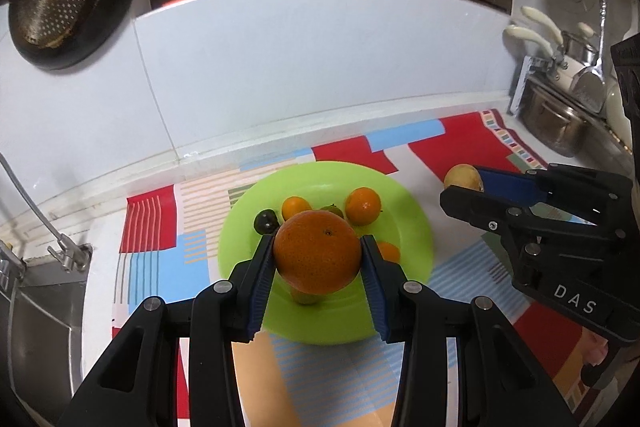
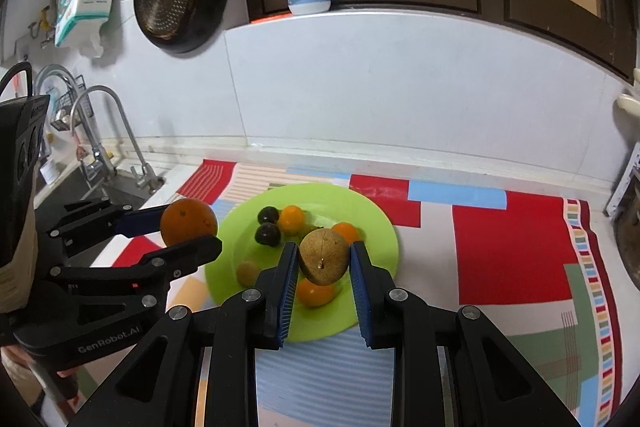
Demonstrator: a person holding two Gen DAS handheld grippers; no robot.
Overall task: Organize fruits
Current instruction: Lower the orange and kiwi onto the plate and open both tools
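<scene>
Green plate (image 1: 412, 223) under both tongs: left tongs (image 1: 318, 259) clamp an orange (image 1: 318, 253), right tongs (image 2: 324, 261) a brown fruit (image 2: 324, 257).

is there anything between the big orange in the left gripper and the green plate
Nothing visible. The left gripper holds the large round orange in the air over the round lime-green plastic plate, with only open space and smaller fruits already lying there beneath.

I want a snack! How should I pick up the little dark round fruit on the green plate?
Take the dark fruit across its round middle, coming from above. It's a small ball with another dark one and an orange crowded beside it on the green plate, so sideways room looks tight.
</scene>
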